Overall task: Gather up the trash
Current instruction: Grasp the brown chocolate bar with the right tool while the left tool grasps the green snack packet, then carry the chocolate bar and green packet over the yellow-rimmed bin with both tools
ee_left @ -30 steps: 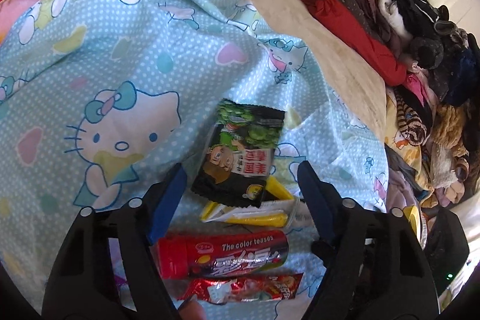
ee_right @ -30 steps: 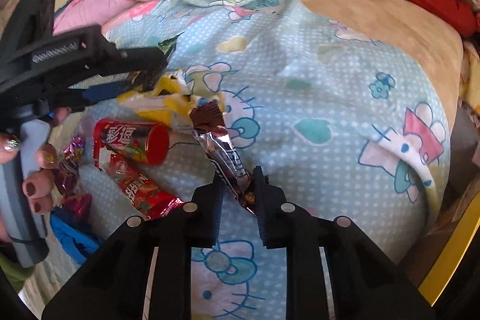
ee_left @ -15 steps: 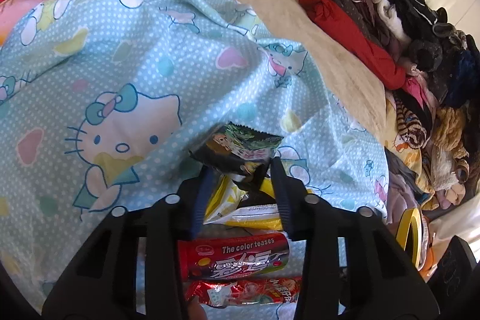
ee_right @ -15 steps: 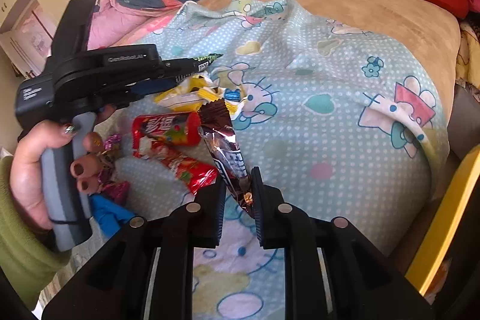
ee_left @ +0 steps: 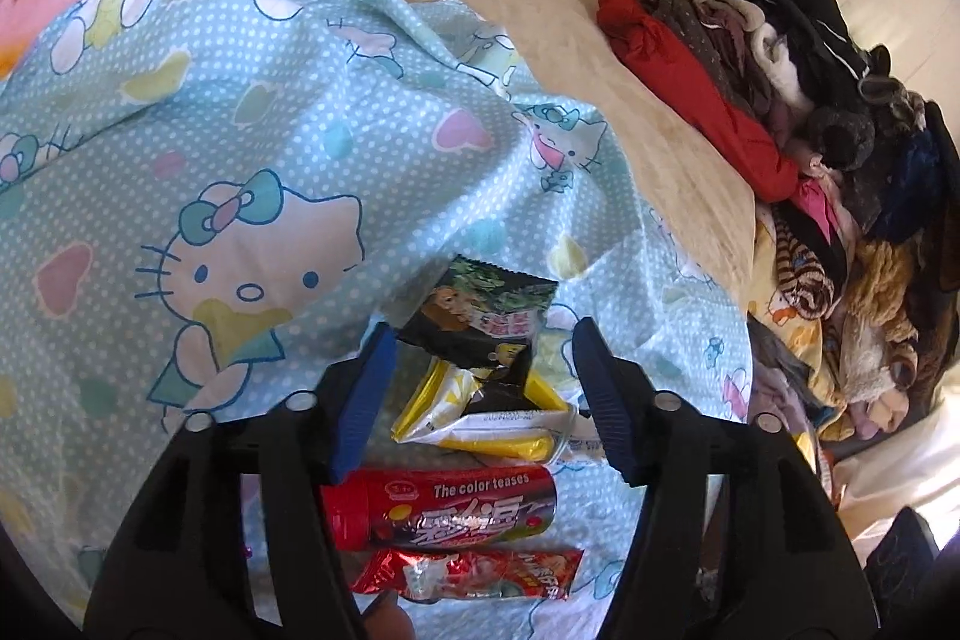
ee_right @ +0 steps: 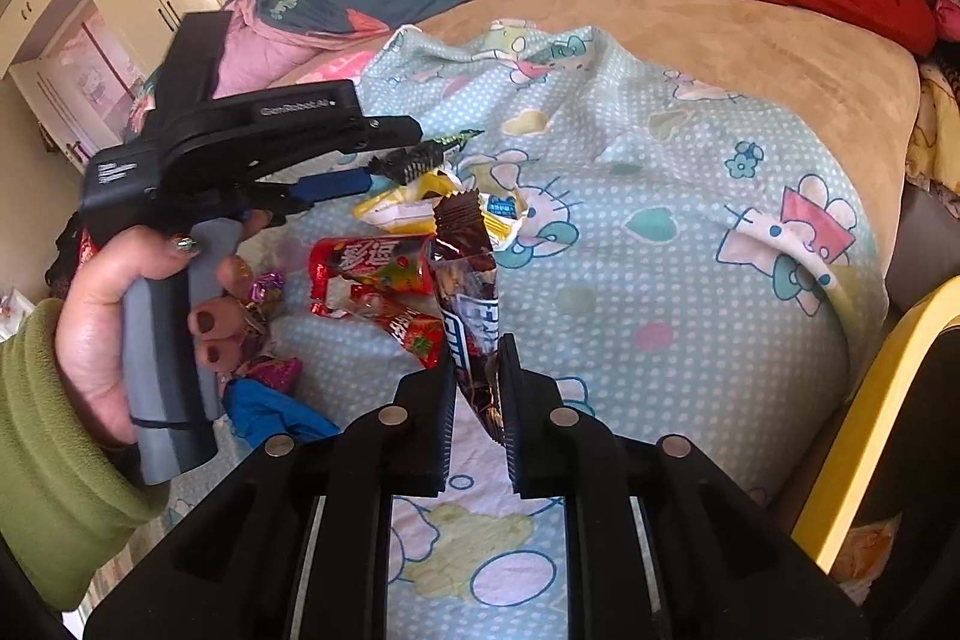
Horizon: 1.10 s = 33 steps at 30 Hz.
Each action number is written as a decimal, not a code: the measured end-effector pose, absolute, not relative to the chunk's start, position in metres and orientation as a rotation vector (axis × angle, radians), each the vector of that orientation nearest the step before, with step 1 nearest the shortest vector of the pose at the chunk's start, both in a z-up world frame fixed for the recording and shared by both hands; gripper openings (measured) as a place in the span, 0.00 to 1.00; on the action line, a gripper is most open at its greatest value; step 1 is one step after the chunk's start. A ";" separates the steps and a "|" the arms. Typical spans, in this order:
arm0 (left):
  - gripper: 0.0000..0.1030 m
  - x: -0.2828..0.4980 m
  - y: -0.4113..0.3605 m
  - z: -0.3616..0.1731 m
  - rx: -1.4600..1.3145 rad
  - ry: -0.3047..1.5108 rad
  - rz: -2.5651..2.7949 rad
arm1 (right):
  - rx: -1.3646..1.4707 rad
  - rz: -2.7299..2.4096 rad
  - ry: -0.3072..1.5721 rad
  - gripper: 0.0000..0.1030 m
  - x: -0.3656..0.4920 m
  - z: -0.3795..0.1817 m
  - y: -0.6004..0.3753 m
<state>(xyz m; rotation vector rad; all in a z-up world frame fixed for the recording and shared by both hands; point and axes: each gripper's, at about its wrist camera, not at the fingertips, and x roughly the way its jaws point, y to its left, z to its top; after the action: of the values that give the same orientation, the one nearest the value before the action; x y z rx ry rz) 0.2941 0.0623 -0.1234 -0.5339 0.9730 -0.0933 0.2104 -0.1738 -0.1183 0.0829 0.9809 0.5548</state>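
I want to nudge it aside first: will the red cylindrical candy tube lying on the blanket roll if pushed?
Probably. The red cylindrical candy tube lies on its side, so a sideways push should roll it. The soft blue cartoon-print blanket may slow it, and the crinkled red foil wrapper beside it could block it.

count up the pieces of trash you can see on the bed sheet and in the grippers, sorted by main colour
Red: 2, the tube and the flat wrapper
Yellow: 1, the packet
Black and green: 1, the snack bag
Brown: 1, the wrapper in the right hand-held gripper
Purple: 2, foil wrappers
Total: 7
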 end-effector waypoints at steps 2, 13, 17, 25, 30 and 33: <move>0.29 0.297 0.062 -0.125 -0.530 0.982 -0.084 | 0.083 0.556 0.972 0.13 0.209 -0.115 -0.175; 0.06 0.283 0.041 -0.108 -0.461 0.932 -0.121 | 0.113 0.542 0.942 0.13 0.199 -0.102 -0.189; 0.06 0.274 0.036 -0.103 -0.446 0.920 -0.130 | 0.123 0.536 0.934 0.13 0.197 -0.098 -0.194; 0.05 0.257 0.026 -0.089 -0.441 0.886 -0.151 | 0.138 0.526 0.908 0.13 0.189 -0.088 -0.203; 0.05 0.246 0.014 -0.072 -0.421 0.851 -0.181 | 0.148 0.521 0.893 0.13 0.183 -0.082 -0.210; 0.05 0.239 0.007 -0.064 -0.421 0.836 -0.197 | 0.157 0.517 0.881 0.13 0.180 -0.078 -0.216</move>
<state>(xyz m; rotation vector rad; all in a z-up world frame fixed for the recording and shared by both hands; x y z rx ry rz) 0.2390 0.0071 -0.0644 -0.4212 0.8362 -0.1970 0.1800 -0.2157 -0.0779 0.1569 0.8809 0.5166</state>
